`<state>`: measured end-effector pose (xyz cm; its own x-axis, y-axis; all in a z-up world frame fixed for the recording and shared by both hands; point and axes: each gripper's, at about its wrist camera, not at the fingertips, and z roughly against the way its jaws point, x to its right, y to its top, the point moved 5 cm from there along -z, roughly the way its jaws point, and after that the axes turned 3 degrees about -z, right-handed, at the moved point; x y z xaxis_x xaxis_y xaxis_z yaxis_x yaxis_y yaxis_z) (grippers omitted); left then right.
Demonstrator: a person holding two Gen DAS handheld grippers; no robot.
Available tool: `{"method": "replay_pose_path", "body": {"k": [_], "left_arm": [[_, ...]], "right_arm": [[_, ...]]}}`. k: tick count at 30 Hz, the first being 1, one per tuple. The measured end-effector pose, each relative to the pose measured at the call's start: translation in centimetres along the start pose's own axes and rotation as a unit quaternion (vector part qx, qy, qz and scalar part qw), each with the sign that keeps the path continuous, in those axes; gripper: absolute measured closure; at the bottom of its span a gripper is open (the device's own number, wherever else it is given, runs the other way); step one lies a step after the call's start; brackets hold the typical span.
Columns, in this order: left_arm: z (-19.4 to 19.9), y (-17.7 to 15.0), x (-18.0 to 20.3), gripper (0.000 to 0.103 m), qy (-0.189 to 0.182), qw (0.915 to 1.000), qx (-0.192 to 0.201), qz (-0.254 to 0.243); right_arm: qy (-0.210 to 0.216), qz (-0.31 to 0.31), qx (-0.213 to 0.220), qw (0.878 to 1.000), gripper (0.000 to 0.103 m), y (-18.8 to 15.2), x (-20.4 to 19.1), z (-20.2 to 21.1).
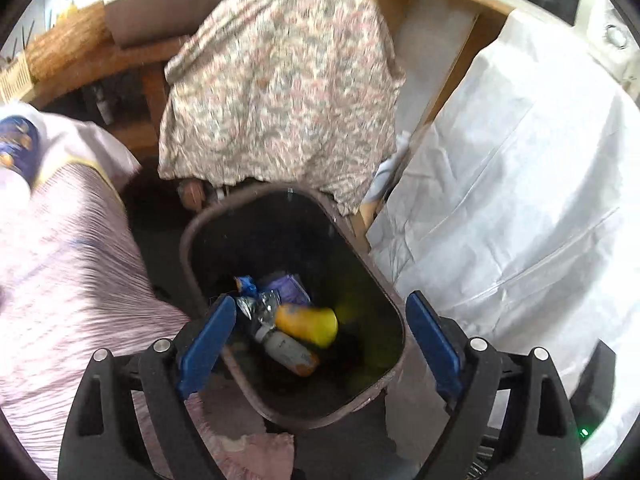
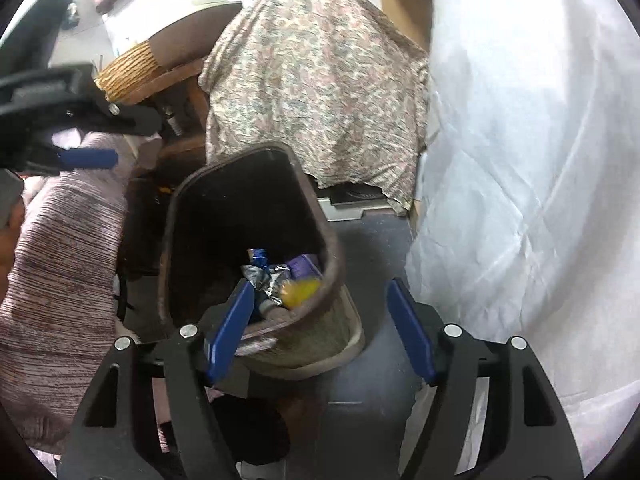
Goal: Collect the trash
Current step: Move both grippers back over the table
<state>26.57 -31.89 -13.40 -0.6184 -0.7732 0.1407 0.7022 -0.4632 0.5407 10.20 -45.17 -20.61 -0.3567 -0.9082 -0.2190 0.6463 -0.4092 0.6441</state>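
A dark brown trash bin [image 1: 396, 312] stands on the floor and also shows in the right wrist view [image 2: 168, 240]. Inside lie a yellow bottle [image 1: 308, 324], a white and orange bottle [image 1: 288, 350], a silver wrapper [image 1: 256, 306] and a purple packet [image 1: 290, 284]. The yellow bottle [image 2: 300, 290] and silver wrapper [image 2: 266, 276] also show in the right wrist view. My left gripper [image 1: 320, 308] is open and empty just above the bin's mouth. My right gripper [image 2: 320, 292] is open and empty above the bin's near rim. The left gripper [image 2: 86, 158] also shows at the left of the right wrist view.
A floral cloth [image 1: 280, 80] covers furniture behind the bin. A white sheet [image 1: 520, 184] hangs on the right. A pink ribbed cloth [image 1: 68, 272] lies on the left. A wooden shelf [image 1: 440, 12] and a woven basket [image 2: 128, 68] stand farther back.
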Motion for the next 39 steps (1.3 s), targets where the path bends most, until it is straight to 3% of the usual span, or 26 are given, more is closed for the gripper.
{"method": "replay_pose_path", "body": {"k": [6, 11, 17, 28, 33, 39], "left_arm": [[5.8, -0.4, -2.1, 0.016, 0.019, 0.999, 0.039, -0.003], [10.0, -1.4, -4.7, 0.016, 0.041, 0.9968, 0.069, -0.004], [15.0, -3.8, -10.1, 0.011, 0.094, 0.9897, 0.108, 0.004], [21.8, -9.2, -23.4, 0.011, 0.189, 0.9702, 0.126, 0.085], [23.7, -11.2, -27.5, 0.01, 0.213, 0.9604, 0.133, 0.121], [24.4, -13.1, -30.3, 0.011, 0.217, 0.9562, 0.131, 0.147]], "right_arm": [[0.029, 0.032, 0.006, 0.999, 0.031, 1.1, -3.7, 0.8], [0.077, 0.065, 0.004, 0.995, 0.031, 1.9, -8.1, 1.3], [0.136, 0.12, 0.01, 0.983, 0.025, 2.8, -14.5, 3.0], [0.202, 0.204, 0.005, 0.958, 0.023, 3.2, -24.0, 4.5], [0.214, 0.236, 0.001, 0.948, 0.022, 3.4, -27.0, 4.7], [0.232, 0.286, -0.002, 0.93, 0.022, 3.8, -31.6, 4.7]]}}
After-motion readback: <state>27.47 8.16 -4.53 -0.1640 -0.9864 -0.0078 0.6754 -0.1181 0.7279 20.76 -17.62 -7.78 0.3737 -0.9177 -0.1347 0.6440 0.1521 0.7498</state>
